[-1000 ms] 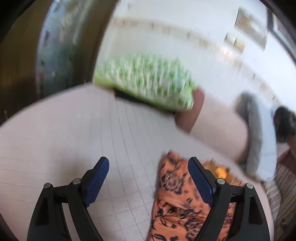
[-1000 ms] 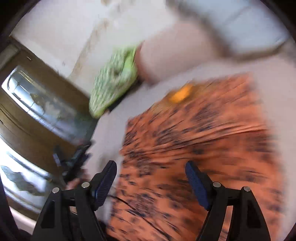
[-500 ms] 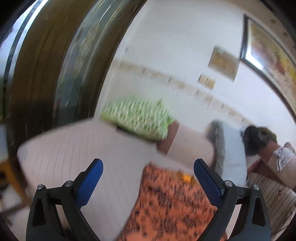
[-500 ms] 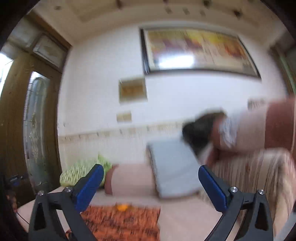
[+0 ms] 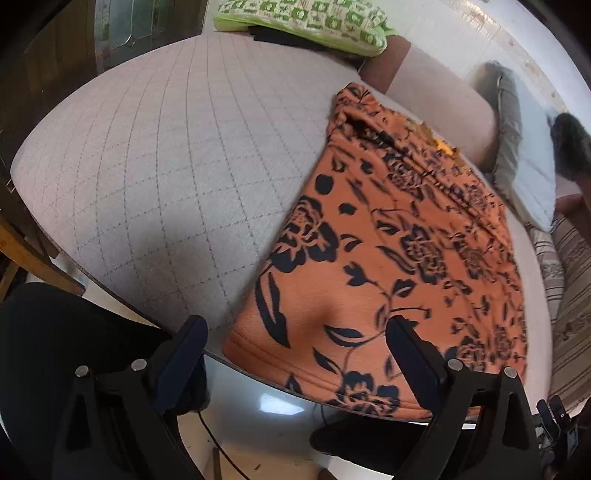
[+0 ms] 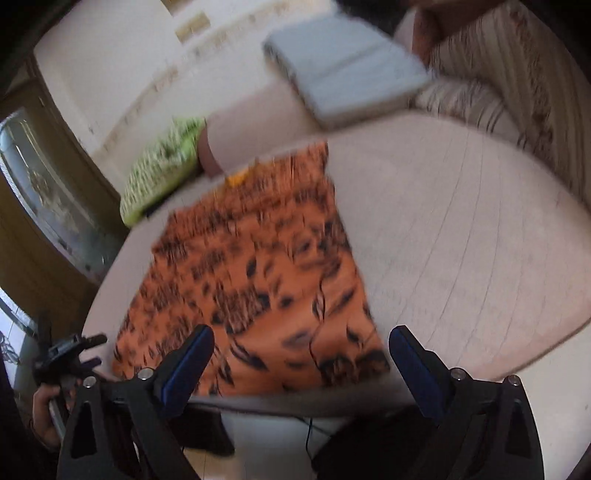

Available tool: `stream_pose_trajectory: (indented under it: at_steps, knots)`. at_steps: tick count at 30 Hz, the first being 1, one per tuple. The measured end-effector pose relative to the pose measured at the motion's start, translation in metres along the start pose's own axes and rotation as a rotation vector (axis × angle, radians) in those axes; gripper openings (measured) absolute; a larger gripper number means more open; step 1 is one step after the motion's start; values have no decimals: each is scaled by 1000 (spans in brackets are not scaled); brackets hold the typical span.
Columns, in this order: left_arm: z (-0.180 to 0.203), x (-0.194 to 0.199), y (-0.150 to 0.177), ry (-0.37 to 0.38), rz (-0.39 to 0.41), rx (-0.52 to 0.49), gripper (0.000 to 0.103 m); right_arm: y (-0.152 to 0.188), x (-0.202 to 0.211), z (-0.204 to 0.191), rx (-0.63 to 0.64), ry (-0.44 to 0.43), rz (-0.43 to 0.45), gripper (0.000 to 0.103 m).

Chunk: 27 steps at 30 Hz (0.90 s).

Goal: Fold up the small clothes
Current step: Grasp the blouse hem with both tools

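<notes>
A pale quilted bed is filling the scene, with a green patterned pillow lying at its far edge. An orange floral garment is lying flat near the bed's front edge. The left gripper is hovering over its near hem, fingers spread wide after just closing slightly, holding nothing. The right gripper is hanging above the same hem, fingers likewise wide and empty.
</notes>
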<state>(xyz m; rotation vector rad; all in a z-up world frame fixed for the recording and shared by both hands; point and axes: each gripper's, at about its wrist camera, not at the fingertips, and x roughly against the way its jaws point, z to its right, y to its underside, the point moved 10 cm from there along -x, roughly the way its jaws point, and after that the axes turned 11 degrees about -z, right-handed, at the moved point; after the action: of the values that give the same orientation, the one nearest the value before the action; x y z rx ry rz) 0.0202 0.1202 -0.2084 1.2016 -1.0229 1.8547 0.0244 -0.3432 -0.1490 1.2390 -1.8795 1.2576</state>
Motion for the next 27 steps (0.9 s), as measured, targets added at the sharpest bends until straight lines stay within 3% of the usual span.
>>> stream_pose_trajectory:
  at_steps: [4,6,9,12,13,14,15,16,17,18,19,20,24,27]
  knots:
    - [-5,-21,4,-33,-73,-14,75,5,-34,12,-30,-7,-143,97]
    - [-7,-30,8,-39,-105,-8,69,5,-39,16,-26,5,-151,97]
    - [-8,-35,8,-50,-110,-13,68,-9,-40,23,-18,62,-133,97]
    - [-5,-43,7,-69,-120,-35,68,-7,-62,30,-29,83,-220,97]
    - [-4,-43,8,-76,-119,-41,66,-4,-69,30,-34,78,-246,91]
    - [-2,-46,6,-81,-118,-46,63,1,-76,30,-39,67,-277,76]
    - [-2,-45,7,-92,-114,-55,52,1,-77,29,-29,87,-277,67]
    - [-1,-44,7,-100,-106,-64,37,2,-76,26,-16,94,-279,36]
    - [0,-42,7,-99,-102,-71,28,5,-78,21,-17,60,-305,11]
    - [2,-41,5,-94,-99,-84,14,7,-80,19,-28,40,-315,11]
    - [4,-40,5,-86,-99,-91,13,8,-81,20,-23,54,-318,11]
    - [5,-40,5,-84,-99,-93,13,9,-83,22,-23,67,-324,11]
    - [3,-40,4,-34,-109,-75,15,8,-83,28,-99,-21,-336,16]
    - [-5,-34,9,-18,-111,-74,18,11,-79,32,-106,-40,-340,24]
